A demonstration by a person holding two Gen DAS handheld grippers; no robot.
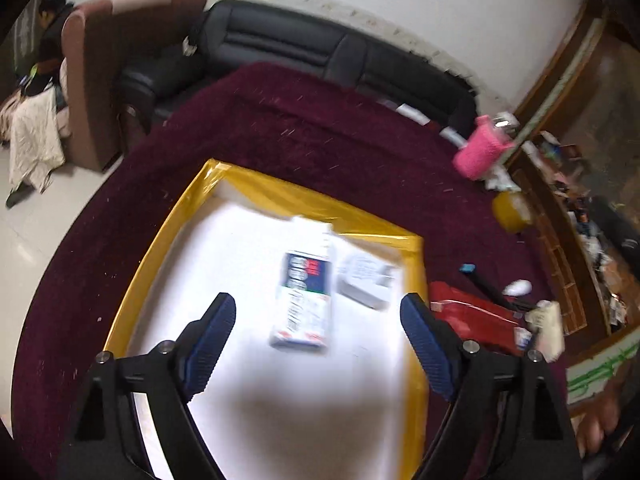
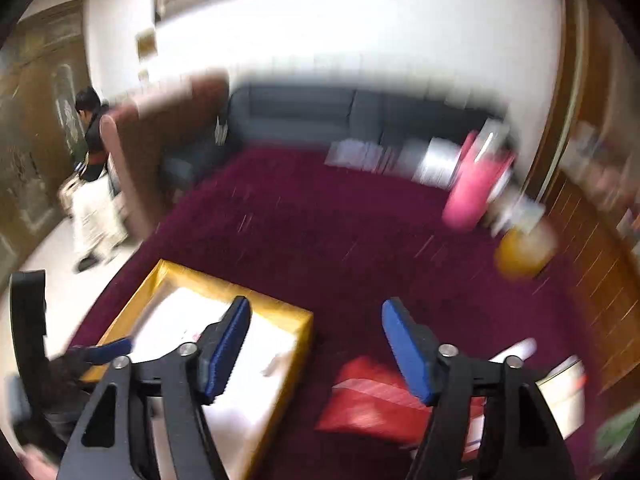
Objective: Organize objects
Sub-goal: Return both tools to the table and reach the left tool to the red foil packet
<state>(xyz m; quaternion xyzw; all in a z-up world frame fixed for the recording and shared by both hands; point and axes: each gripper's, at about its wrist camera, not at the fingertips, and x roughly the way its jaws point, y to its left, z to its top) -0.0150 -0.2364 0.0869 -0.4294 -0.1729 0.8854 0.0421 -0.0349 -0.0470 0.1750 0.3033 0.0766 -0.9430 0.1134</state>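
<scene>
Both grippers empty, jaws wide. Left gripper [image 1: 318, 320] hangs over the yellow-walled tray [image 1: 132, 280]; nothing between the fingers. In the tray: toothpaste box [image 1: 306, 296] mid-floor, small white packet [image 1: 366, 280] just right of it, so two items look sorted. Right gripper [image 2: 316, 344] is over the maroon cloth [image 2: 320, 220], right of the tray. Left to do: red pouch [image 2: 372, 396] near right, then farther right the pen [image 1: 484, 284], yellow ball [image 1: 510, 210] and pink holder [image 1: 480, 148]. Right view blurred.

Bright indoor light, heavy motion blur, fisheye-curved dark edges, glare on white.
</scene>
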